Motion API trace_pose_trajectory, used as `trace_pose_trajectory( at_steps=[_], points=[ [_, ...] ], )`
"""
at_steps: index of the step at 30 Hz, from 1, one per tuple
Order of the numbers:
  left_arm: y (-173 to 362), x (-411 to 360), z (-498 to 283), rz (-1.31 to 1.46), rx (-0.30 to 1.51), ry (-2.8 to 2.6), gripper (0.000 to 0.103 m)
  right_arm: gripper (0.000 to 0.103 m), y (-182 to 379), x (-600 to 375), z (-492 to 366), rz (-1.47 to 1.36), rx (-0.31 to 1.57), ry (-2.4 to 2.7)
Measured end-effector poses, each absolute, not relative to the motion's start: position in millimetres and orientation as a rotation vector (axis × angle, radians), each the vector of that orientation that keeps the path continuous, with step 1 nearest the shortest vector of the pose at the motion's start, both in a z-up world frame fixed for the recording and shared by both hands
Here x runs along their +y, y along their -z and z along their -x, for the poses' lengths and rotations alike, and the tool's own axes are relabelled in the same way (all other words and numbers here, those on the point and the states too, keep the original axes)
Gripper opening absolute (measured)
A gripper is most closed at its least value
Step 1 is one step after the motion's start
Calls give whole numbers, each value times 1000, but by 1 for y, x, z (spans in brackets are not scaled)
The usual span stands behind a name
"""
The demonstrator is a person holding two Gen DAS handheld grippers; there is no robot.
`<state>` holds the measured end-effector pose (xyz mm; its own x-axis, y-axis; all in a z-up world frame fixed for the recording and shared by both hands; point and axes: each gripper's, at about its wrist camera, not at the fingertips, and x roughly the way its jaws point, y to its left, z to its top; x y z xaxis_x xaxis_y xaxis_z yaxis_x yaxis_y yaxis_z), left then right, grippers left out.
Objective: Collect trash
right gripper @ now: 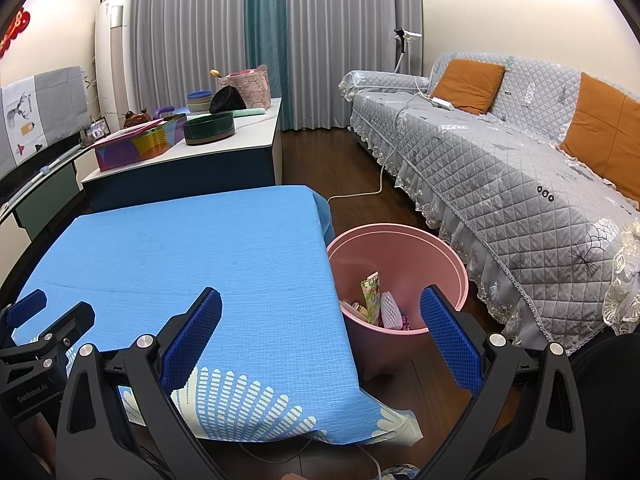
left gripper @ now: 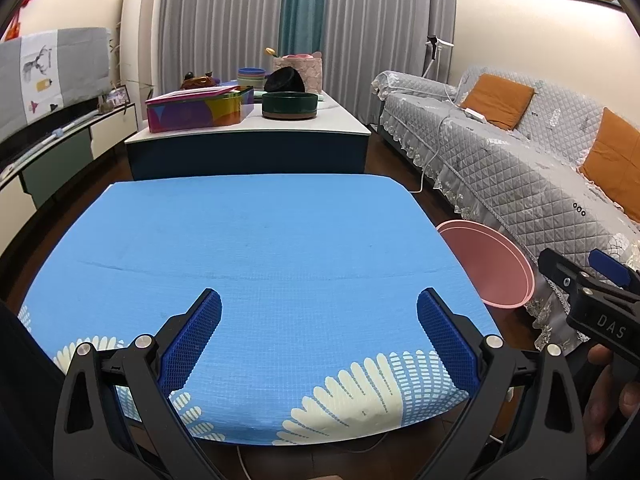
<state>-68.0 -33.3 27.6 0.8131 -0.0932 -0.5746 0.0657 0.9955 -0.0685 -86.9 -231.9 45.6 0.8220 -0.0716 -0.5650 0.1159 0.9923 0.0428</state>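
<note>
A pink bin (right gripper: 404,256) stands on the floor at the right side of the blue-clothed table (right gripper: 192,248). Several wrappers (right gripper: 378,304) lie inside it, among them a white foam net. My right gripper (right gripper: 320,304) hangs open over the table's right edge and the bin's near rim, holding nothing. My left gripper (left gripper: 319,304) is open above the near part of the table (left gripper: 256,240), with nothing between its fingers. In the left wrist view the bin (left gripper: 488,264) shows at the right, and the right gripper's body (left gripper: 592,300) sits beside it.
A grey quilted sofa (right gripper: 500,160) with orange cushions runs along the right. Behind the table stands a white-topped cabinet (right gripper: 192,152) with a colourful box, bowls and a basket. A white cable (right gripper: 372,190) crosses the wooden floor. A TV unit lines the left wall.
</note>
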Motion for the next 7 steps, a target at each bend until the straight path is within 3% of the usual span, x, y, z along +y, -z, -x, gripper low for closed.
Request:
trace_pose_trajectory(
  at_steps=[7],
  points=[
    [-28, -32, 68, 50, 624, 78, 95, 98, -46, -233, 88, -75, 598, 100]
  ],
)
